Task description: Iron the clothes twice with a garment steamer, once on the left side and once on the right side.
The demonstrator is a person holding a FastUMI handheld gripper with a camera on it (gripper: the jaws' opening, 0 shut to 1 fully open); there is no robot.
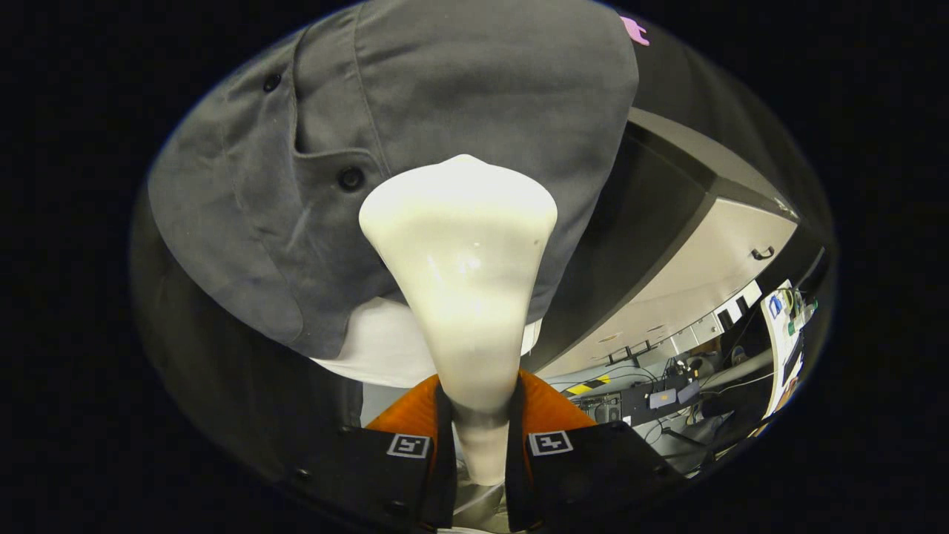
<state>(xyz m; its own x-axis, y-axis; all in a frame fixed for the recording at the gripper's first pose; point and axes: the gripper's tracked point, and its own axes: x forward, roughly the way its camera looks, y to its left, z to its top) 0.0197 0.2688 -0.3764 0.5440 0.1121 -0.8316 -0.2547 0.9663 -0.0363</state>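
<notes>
My gripper (pixel 478 437) is shut on the neck of a cream-white garment steamer (pixel 460 282), both fingers pressing its narrow handle. The steamer's wide head flares out beyond the fingers and rests against a hanging grey button shirt (pixel 445 96). Its top edge sits just right of the button placket, beside a dark button (pixel 351 179). The head covers the shirt's lower middle. A white garment (pixel 385 345) hangs out under the grey hem, behind the steamer's neck.
Black booth cloth (pixel 215 356) hangs left of and below the shirt. To the right runs a pale wall or ceiling panel (pixel 697 274), with a cluttered bench of cables and electronics (pixel 652 400) beneath it and a white board (pixel 782 334) beside it.
</notes>
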